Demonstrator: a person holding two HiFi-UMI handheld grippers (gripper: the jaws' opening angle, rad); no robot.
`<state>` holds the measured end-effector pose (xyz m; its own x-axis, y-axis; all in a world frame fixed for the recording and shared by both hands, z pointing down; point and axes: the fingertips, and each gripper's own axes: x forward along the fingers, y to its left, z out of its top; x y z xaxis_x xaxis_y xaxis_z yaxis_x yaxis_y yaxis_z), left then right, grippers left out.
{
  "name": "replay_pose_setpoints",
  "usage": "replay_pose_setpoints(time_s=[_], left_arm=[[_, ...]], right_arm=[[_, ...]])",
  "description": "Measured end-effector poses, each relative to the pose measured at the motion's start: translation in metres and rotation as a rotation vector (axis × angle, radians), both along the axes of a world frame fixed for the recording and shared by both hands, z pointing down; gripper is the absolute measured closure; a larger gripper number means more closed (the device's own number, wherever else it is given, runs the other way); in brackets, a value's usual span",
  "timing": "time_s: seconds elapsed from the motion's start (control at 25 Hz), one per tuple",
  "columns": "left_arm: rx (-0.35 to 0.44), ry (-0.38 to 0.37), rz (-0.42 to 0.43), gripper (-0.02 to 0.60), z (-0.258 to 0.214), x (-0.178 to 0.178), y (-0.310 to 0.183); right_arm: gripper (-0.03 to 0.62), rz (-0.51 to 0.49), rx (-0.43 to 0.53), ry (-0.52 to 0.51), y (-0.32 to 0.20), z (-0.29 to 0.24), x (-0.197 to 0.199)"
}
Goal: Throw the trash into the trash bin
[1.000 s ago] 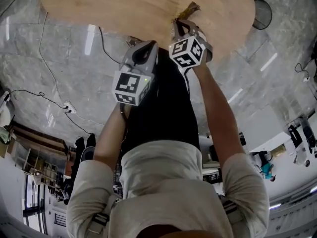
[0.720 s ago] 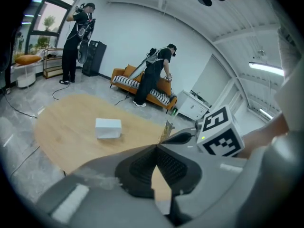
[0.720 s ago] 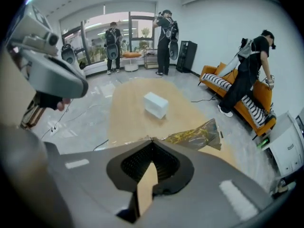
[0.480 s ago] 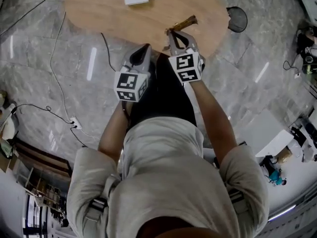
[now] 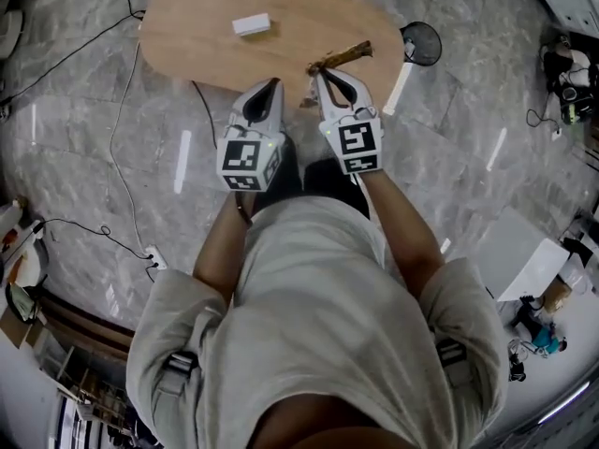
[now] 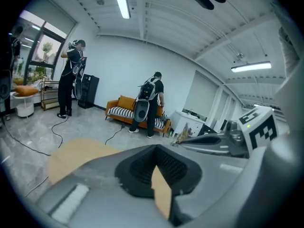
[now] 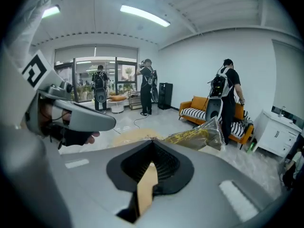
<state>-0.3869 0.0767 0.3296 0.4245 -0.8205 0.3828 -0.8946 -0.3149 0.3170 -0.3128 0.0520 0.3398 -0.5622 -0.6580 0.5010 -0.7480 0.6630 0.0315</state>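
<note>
My right gripper (image 5: 321,71) is shut on one end of a crinkled gold and clear wrapper (image 5: 343,55), held in the air above the near edge of the oval wooden table (image 5: 187,36). In the right gripper view the wrapper (image 7: 198,136) sticks out to the right of the closed jaw tips (image 7: 152,139). My left gripper (image 5: 272,84) hangs just left of it, shut with nothing in it. A round black mesh trash bin (image 5: 421,43) stands on the floor past the table's right end.
A small white box (image 5: 252,23) lies on the table. Cables (image 5: 117,138) run across the marble floor. People with backpacks (image 6: 149,103) stand by an orange sofa (image 6: 121,109). White furniture (image 5: 524,265) stands at the right.
Both grippers have risen well above the table, which now looks smaller and farther below. The right gripper kept hold of the wrapper and carried it up.
</note>
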Motion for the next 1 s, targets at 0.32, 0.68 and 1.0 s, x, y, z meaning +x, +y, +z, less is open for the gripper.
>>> replay_pose_setpoints(time_s=[0.32,0.68,1.0], left_arm=[[0.079,-0.001,0.099,0.563,-0.038,0.102,0.005],[0.151,-0.013,0.379,0.563,-0.064,0.292,0.056],[0.196,-0.025,0.527,0.563,-0.072,0.439,0.122]], right_arm=[[0.584,0.154,0.111,-0.086,0.021,-0.063,0.105],[0.584,0.405,0.244,-0.038,0.092,-0.099,0.29],[0.585,0.569,0.296,-0.035,0.176,-0.109,0.431]])
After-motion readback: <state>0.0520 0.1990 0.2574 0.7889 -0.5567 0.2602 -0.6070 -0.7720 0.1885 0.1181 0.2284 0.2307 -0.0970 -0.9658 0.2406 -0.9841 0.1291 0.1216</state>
